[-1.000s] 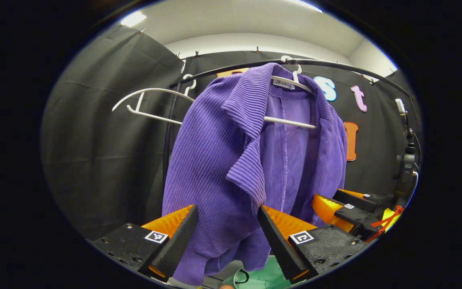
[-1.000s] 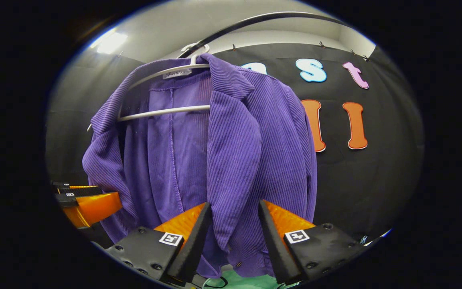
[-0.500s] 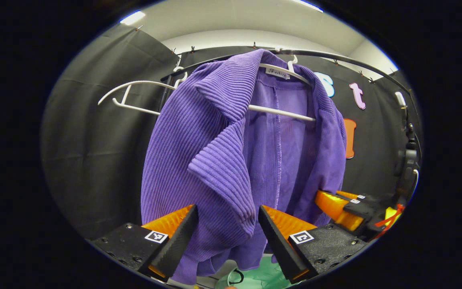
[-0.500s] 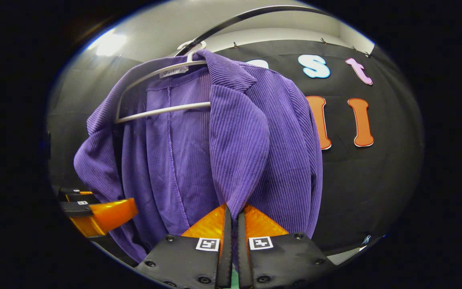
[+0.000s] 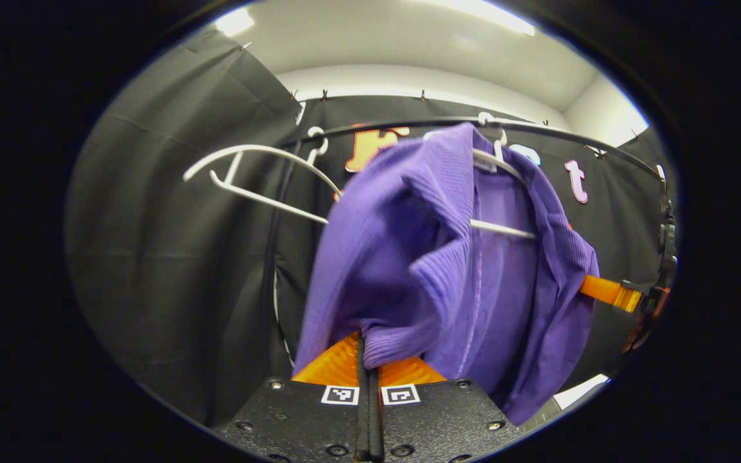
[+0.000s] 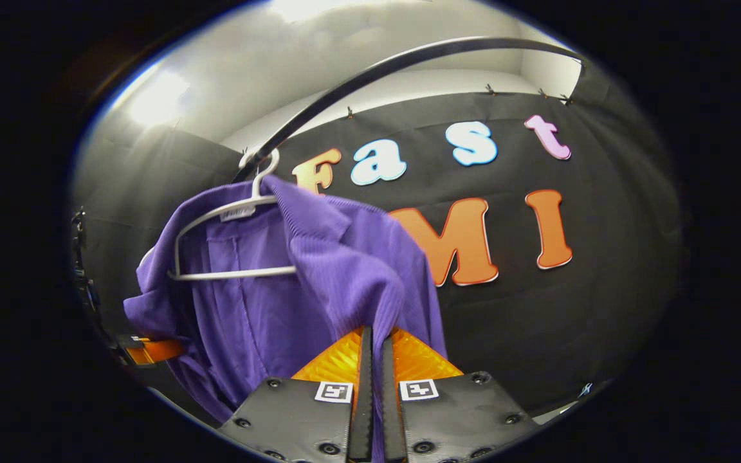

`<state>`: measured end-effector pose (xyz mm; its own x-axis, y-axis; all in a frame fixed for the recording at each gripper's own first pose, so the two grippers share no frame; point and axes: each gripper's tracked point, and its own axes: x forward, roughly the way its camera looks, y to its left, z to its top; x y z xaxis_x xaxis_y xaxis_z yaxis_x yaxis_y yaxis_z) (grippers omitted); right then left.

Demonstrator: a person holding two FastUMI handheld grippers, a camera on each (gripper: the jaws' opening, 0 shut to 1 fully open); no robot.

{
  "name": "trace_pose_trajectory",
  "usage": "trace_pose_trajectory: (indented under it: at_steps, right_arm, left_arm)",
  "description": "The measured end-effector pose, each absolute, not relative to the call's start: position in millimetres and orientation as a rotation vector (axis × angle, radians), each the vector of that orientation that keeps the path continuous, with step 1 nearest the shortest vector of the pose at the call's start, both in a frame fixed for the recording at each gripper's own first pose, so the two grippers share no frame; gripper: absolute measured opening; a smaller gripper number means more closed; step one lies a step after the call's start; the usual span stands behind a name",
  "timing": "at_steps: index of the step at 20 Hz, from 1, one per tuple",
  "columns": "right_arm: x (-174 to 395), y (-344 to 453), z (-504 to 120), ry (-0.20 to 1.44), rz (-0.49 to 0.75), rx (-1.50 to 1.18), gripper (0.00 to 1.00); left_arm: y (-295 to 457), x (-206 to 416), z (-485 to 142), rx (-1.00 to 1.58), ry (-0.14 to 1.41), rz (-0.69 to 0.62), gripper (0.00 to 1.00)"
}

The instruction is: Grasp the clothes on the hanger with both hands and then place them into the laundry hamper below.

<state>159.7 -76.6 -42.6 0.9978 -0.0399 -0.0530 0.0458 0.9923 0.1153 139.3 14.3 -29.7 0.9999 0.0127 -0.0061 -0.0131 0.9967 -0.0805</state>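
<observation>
Left gripper pinching purple jacket, right gripper clamped on its other front

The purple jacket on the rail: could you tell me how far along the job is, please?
Done: both grasps. The left tool is shut on the purple jacket at its front edge, and the right tool pinches the other front panel. In hand: the jacket hangs from the white hanger on the rail. Left: pulling it free and lowering it into the hamper.
</observation>
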Motion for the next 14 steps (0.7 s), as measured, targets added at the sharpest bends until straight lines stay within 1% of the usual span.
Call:
trace_pose_trajectory:
  at_steps: [1, 3, 5, 6, 10, 14]
  right_arm:
    - [159, -81, -30, 0.034, -0.047, 0.117, 0.13]
    - [160, -97, -11, -0.004, -0.075, 0.127, 0.13]
    - [160, -107, 1, -0.005, -0.088, 0.164, 0.07]
    - [151, -107, 8, 0.004, -0.085, 0.185, 0.07]
    - [163, -117, 5, 0.05, -0.069, 0.285, 0.07]
    - [176, -126, 1, 0.084, -0.058, 0.375, 0.07]
  left_arm:
    - [19, 135, -15, -0.086, -0.017, 0.006, 0.0]
    - [30, 124, 9, -0.11, -0.041, -0.013, 0.0]
    - [44, 117, 31, -0.123, -0.065, -0.011, 0.0]
    - [51, 115, 39, -0.115, -0.077, -0.002, 0.0]
    - [77, 113, 75, -0.075, -0.133, 0.033, 0.0]
    - [93, 116, 99, -0.054, -0.163, 0.056, 0.0]
